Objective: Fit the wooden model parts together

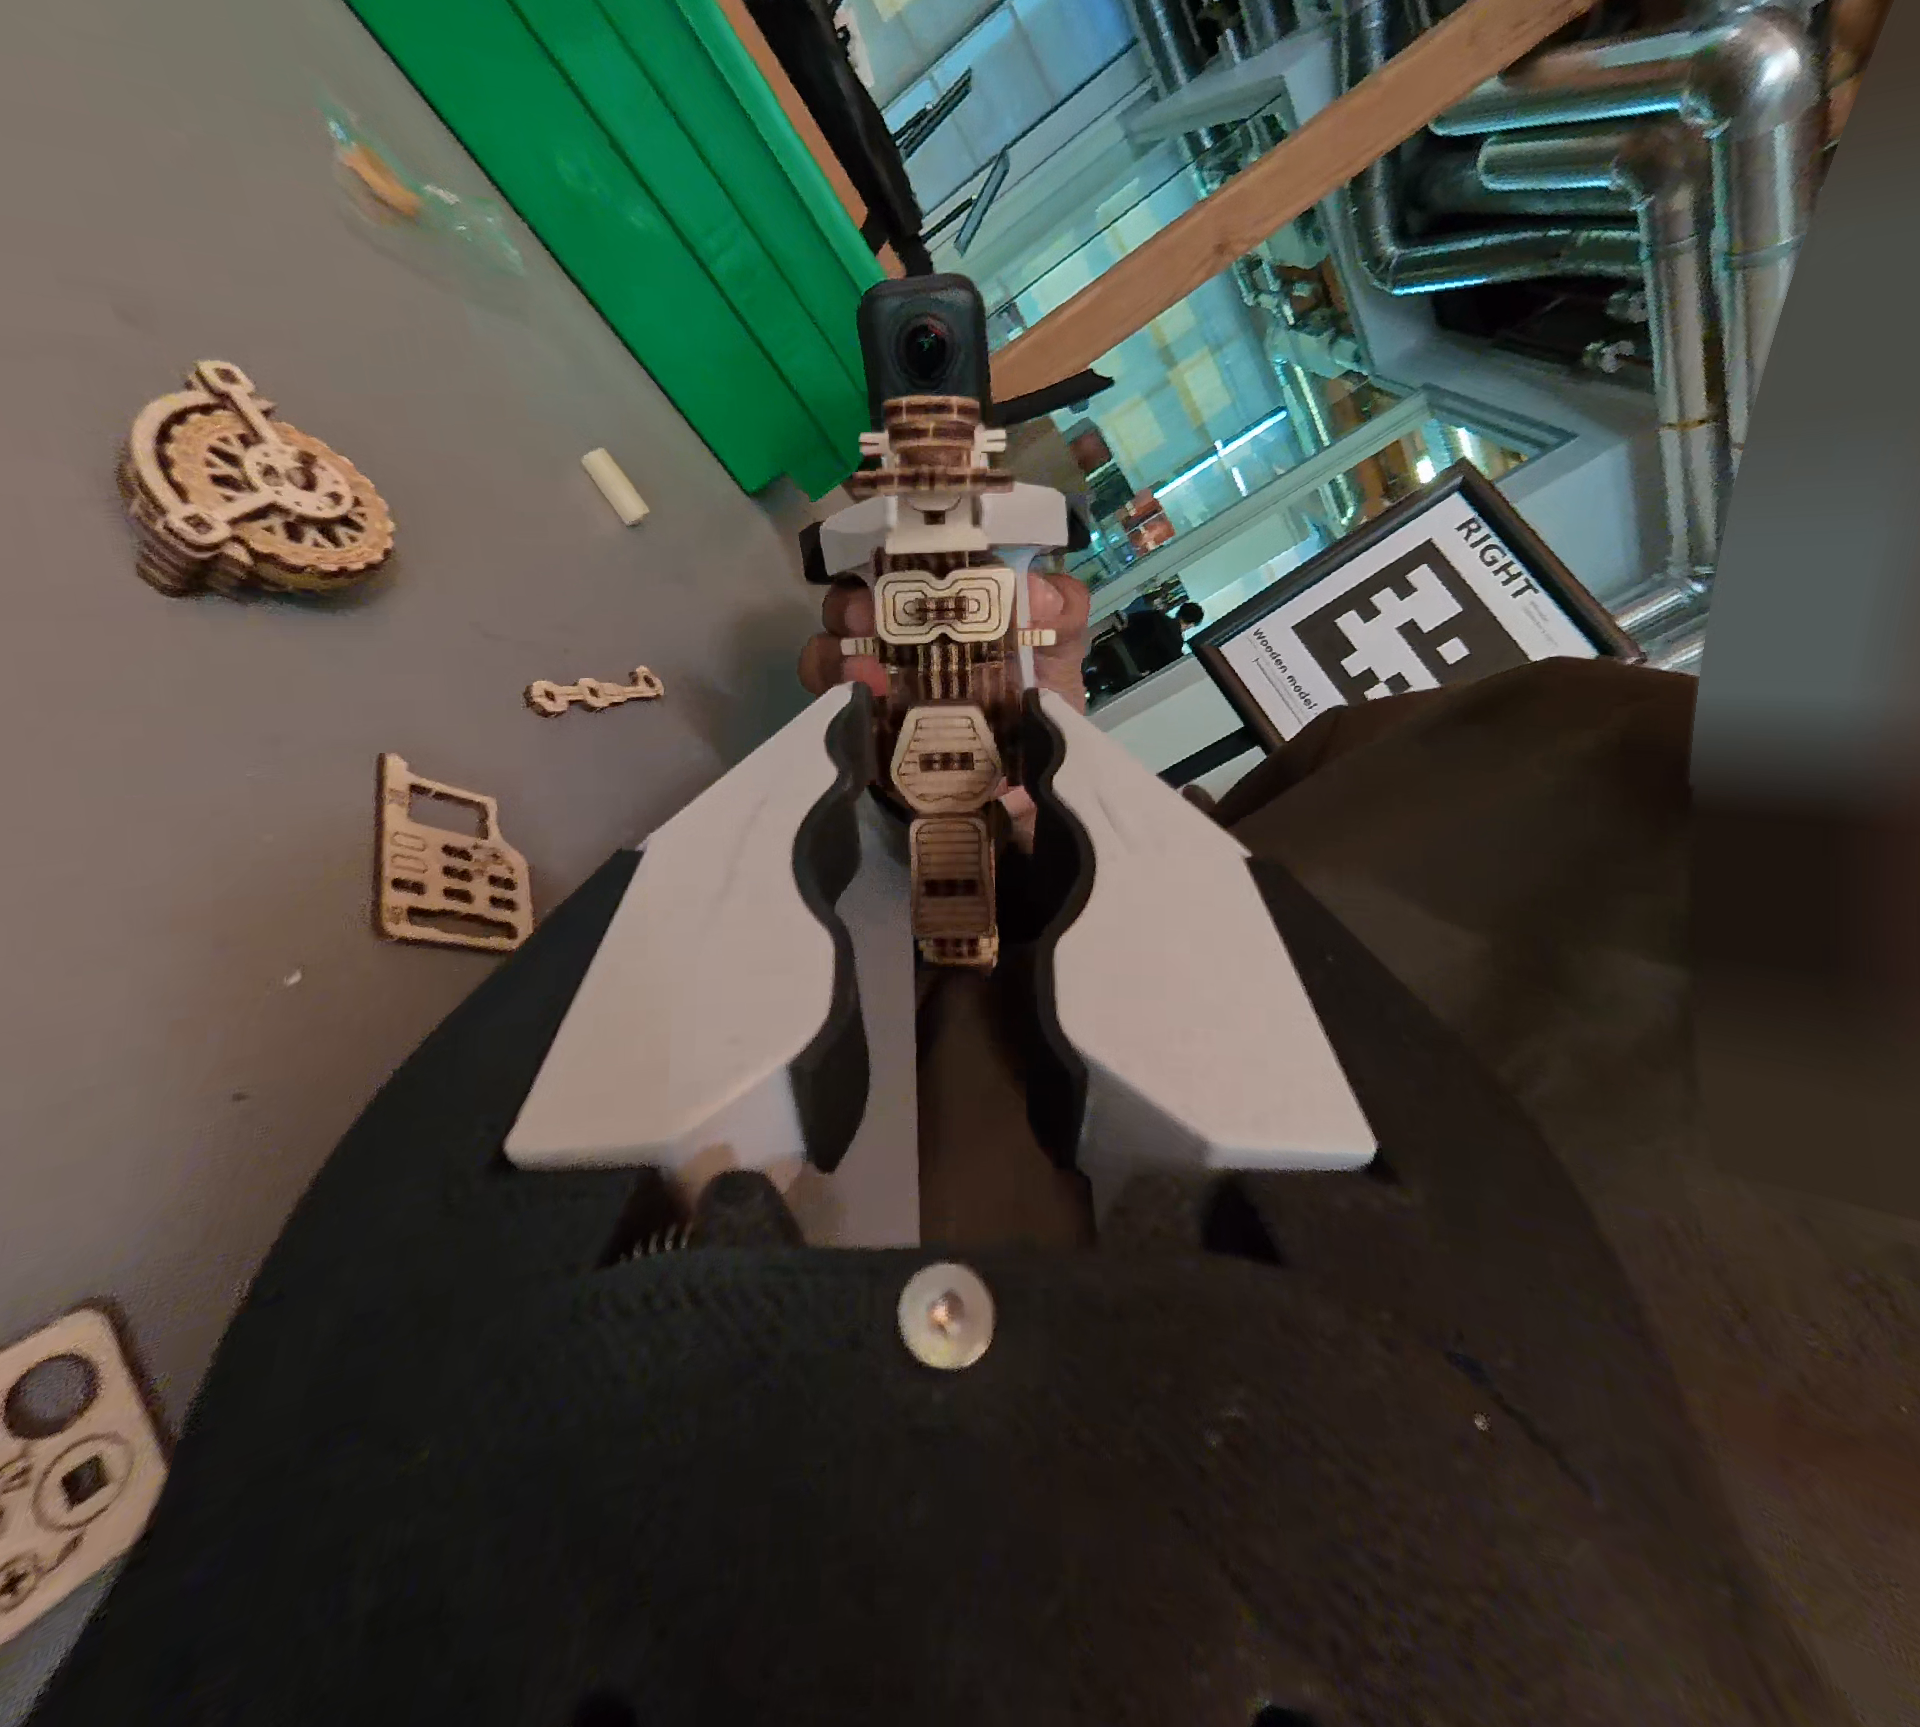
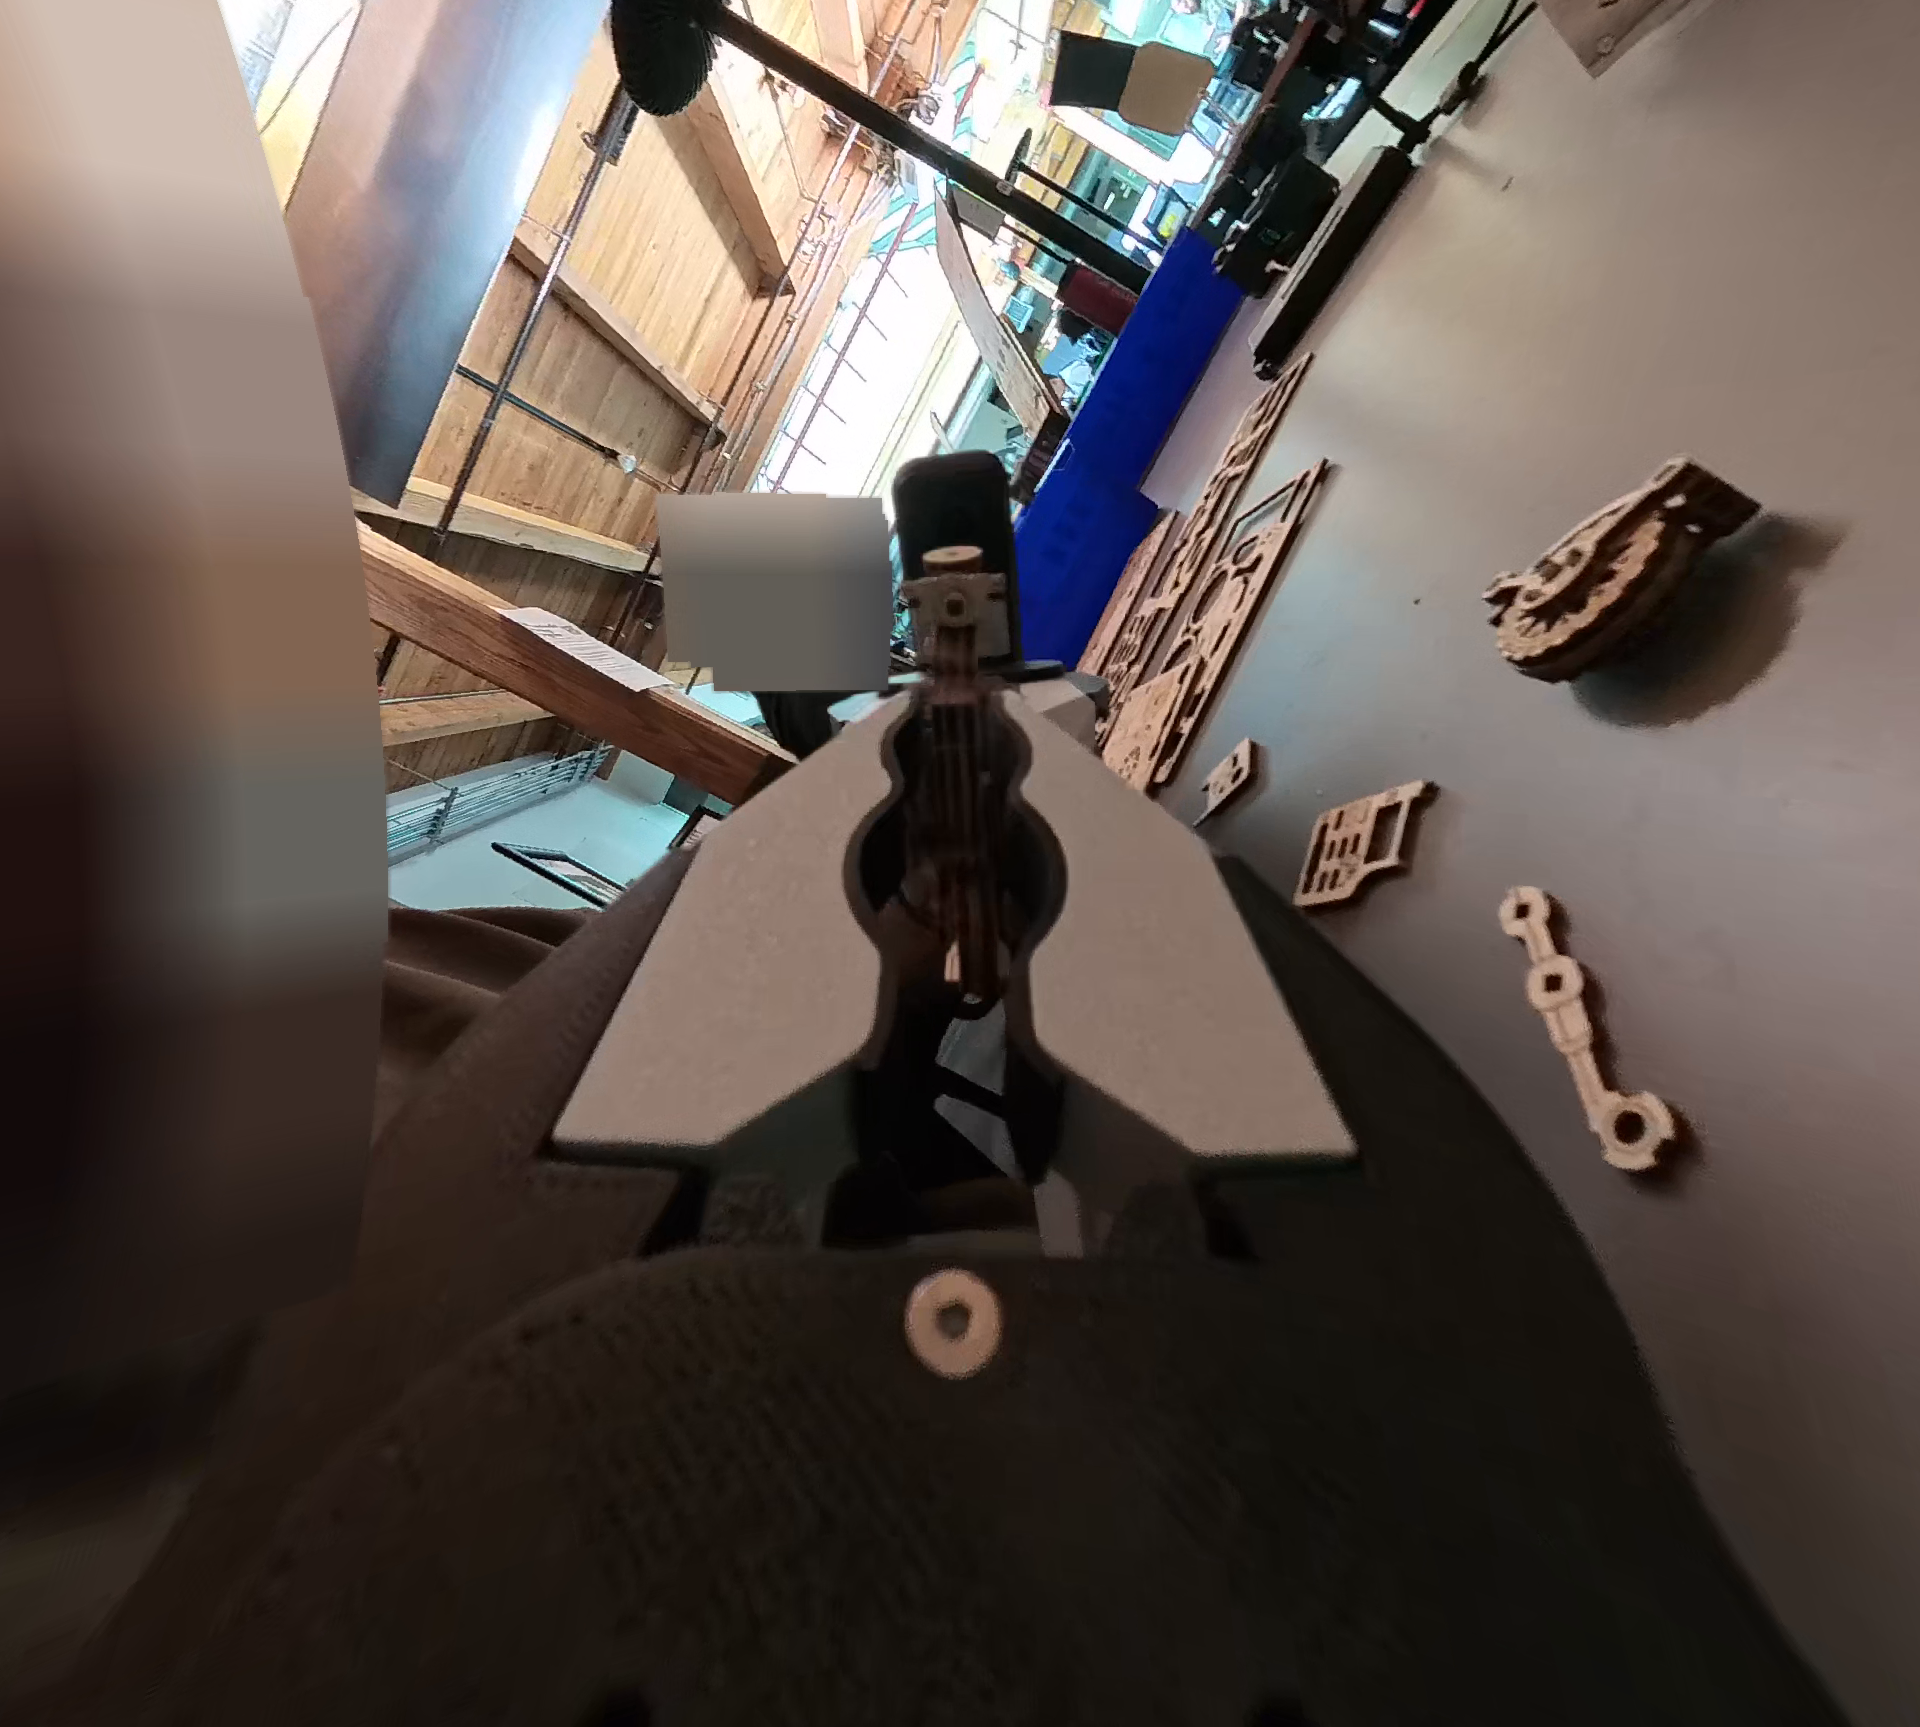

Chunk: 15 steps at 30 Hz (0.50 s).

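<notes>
Wooden model body [image 1: 943,742] sits up in the air, squeezed between both grippers. Left gripper [image 1: 945,721] pinches one end and right gripper [image 2: 954,721] pinches the other. On the grey table [image 1: 156,119] lie a wheel part [image 1: 255,488], a flat slotted plate [image 1: 449,858] and a small link [image 1: 592,692].

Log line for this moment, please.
left gripper: shut on model | right gripper: shut on model, opposite end | wheel, link: loose on table

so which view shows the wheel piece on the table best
The left wrist view: the wheel piece lies face-on, spokes and rim clear. The right wrist view shows it at a slant and partly in shadow.
</notes>
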{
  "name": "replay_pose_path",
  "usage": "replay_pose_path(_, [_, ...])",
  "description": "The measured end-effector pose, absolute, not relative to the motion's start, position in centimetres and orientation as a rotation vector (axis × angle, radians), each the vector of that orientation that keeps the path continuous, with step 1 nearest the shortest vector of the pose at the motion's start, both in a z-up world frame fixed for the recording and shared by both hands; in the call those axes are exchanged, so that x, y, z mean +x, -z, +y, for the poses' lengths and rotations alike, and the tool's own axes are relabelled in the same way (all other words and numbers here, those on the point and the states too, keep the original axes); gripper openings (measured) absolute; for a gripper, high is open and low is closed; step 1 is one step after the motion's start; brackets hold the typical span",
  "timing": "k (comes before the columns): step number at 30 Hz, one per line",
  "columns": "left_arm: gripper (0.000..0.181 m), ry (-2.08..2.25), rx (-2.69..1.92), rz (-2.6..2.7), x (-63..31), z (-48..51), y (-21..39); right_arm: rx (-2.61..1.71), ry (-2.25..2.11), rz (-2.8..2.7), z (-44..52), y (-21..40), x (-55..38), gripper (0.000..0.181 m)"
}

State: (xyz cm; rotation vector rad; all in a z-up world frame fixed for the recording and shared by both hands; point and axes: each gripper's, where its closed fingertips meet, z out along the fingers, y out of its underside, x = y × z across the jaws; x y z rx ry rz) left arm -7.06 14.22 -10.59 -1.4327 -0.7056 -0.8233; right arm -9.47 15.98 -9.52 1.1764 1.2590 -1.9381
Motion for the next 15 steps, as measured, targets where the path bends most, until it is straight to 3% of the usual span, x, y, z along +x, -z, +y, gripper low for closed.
replay_pose_path(5, [0.025,0.823,-1.547,-0.712,-6.9,13.8,11.6,1.21,1.9,1.42,16.5,10.7,-9.6,0.025])
replay_pose_path(15, [0.025,0.975,-1.76,-0.638,-4.0,13.1,13.5,1.094,1.681,1.59,13.6,12.8,-6.8,0.019])
